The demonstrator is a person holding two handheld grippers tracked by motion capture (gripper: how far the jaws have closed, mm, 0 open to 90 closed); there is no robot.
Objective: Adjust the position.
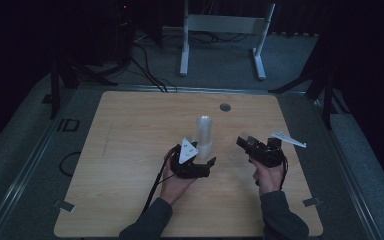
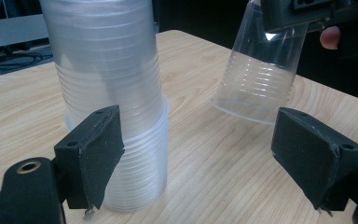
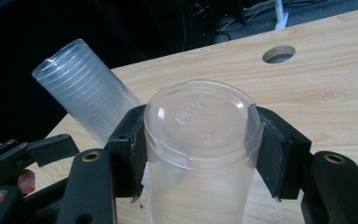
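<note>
The stack of cups (image 1: 204, 134) stands upside down near the middle of the surface (image 1: 130, 150). The left gripper (image 1: 200, 165), at its 6 o'clock, is spread wide. At 3 o'clock, one cup (image 3: 200, 154) is pinched by the right gripper (image 3: 198, 154). It should be lowered gently, flat down. A round hole (image 1: 225, 107) is seen at 12 o'clock; the room is dark.

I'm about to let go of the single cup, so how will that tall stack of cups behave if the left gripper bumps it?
The stack is tall on a narrow base, so it would probably tip easily. Its thin clear plastic suggests it is light and would slide on the table. If toppled, its round shape would likely make it roll. The left gripper stands open beside it.
</note>
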